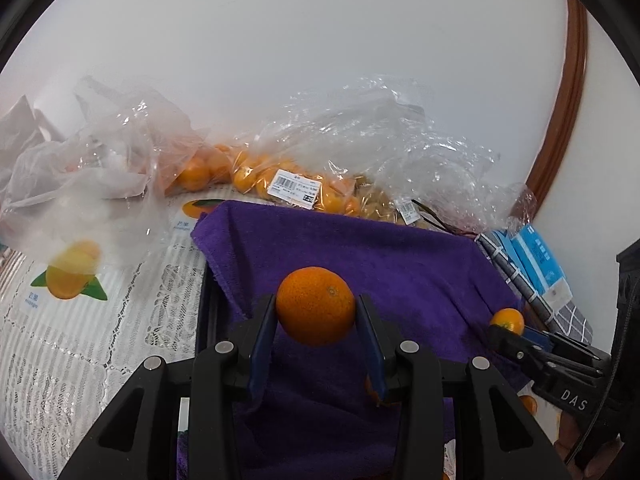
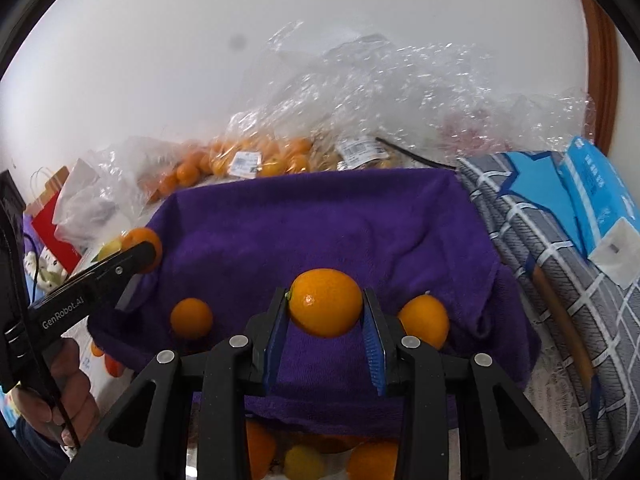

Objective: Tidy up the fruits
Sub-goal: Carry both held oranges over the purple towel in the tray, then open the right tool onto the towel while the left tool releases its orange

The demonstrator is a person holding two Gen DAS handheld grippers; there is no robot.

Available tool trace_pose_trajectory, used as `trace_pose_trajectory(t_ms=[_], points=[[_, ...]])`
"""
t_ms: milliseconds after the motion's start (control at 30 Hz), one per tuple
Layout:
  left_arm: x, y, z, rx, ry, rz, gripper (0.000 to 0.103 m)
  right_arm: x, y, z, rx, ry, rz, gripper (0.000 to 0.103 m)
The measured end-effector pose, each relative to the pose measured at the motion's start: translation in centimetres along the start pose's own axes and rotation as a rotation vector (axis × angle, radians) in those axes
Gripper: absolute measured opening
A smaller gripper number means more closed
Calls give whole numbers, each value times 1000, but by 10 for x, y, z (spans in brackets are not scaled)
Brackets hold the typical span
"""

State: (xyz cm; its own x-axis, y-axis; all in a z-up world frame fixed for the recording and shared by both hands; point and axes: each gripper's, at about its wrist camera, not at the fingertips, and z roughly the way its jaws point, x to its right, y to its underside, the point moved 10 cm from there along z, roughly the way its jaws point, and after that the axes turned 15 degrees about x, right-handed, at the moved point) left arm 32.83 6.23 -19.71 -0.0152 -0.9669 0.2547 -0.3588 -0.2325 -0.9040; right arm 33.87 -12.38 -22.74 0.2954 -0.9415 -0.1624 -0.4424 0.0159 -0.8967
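Note:
In the left wrist view my left gripper [image 1: 316, 314] is shut on a round orange [image 1: 316, 304], held just above a purple towel [image 1: 380, 252]. At the right edge of that view my right gripper [image 1: 505, 326] grips a smaller orange [image 1: 509, 317]. The right wrist view shows that right gripper [image 2: 326, 312] shut on its orange [image 2: 326, 302] over the same towel [image 2: 320, 220]. Two loose oranges lie on the towel, one to the left [image 2: 191, 317] and one to the right [image 2: 426, 320]. The left gripper [image 2: 138, 254] enters from the left with its orange [image 2: 140, 238].
Clear plastic bags of small oranges [image 1: 280, 184] lie behind the towel against the white wall. A blue tissue pack [image 2: 592, 200] rests on a grey checked cloth [image 2: 532, 248] to the right. More fruit [image 2: 372, 460] shows below the towel's front edge. A lace tablecloth [image 1: 80, 340] lies to the left.

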Motion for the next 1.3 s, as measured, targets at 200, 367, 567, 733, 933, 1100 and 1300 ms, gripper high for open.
trace_pose_trajectory(t_ms=[200, 367, 567, 733, 933, 1100, 1300], points=[[5, 4, 2, -21, 17, 21, 38, -9, 15, 10, -43, 12, -54, 35], [3, 7, 5, -35, 10, 12, 38, -6, 21, 12, -60, 15, -55, 35], [3, 11, 7, -54, -1, 23, 38, 0, 25, 16, -80, 28, -32, 36], [3, 13, 10, -69, -3, 29, 38, 2, 27, 18, -95, 38, -37, 36], [2, 14, 11, -79, -3, 23, 38, 3, 28, 20, -98, 47, -49, 36], [5, 16, 12, -83, 5, 34, 38, 3, 28, 20, -98, 49, -53, 36], [6, 16, 12, -85, 7, 36, 38, 4, 27, 20, -96, 52, -56, 36]])
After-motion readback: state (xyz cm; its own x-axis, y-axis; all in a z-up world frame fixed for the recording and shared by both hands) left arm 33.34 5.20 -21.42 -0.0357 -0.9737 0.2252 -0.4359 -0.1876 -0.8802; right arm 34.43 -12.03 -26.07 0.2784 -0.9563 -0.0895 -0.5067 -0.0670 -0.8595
